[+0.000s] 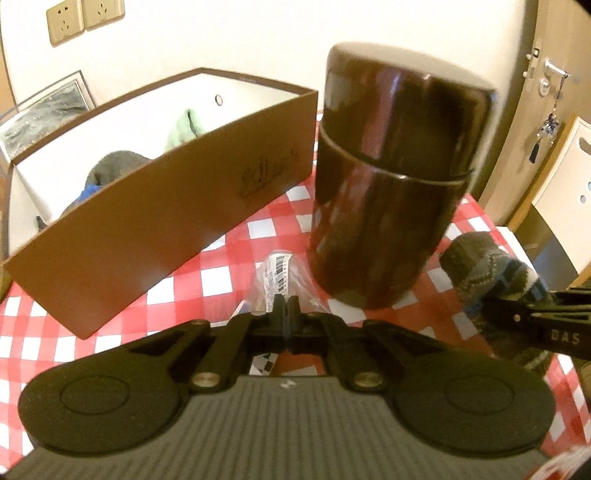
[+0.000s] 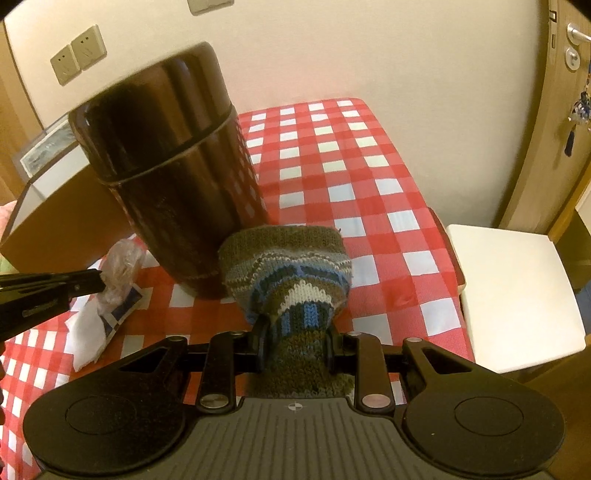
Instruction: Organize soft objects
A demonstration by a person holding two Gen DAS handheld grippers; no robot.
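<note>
My left gripper (image 1: pixel 285 308) is shut on a clear plastic packet (image 1: pixel 279 275) with a barcode label, just left of a tall dark brown canister (image 1: pixel 391 184). The packet (image 2: pixel 120 269) and the left gripper (image 2: pixel 96 282) also show in the right wrist view, over white tissue and a blue sachet (image 2: pixel 107 325). My right gripper (image 2: pixel 295 343) is shut on a knitted striped sock (image 2: pixel 291 273) in grey, blue and white, right of the canister (image 2: pixel 166 162). The sock also shows in the left wrist view (image 1: pixel 487 266). A brown box (image 1: pixel 155 206) holds a green cloth (image 1: pixel 186 127) and dark fabric (image 1: pixel 114 166).
A red and white checked cloth (image 2: pixel 332 155) covers the table. A white stool (image 2: pixel 513 295) stands by the table's right edge. A wooden door (image 2: pixel 554 110) with keys is at the far right. A wall with sockets (image 1: pixel 79 18) is behind.
</note>
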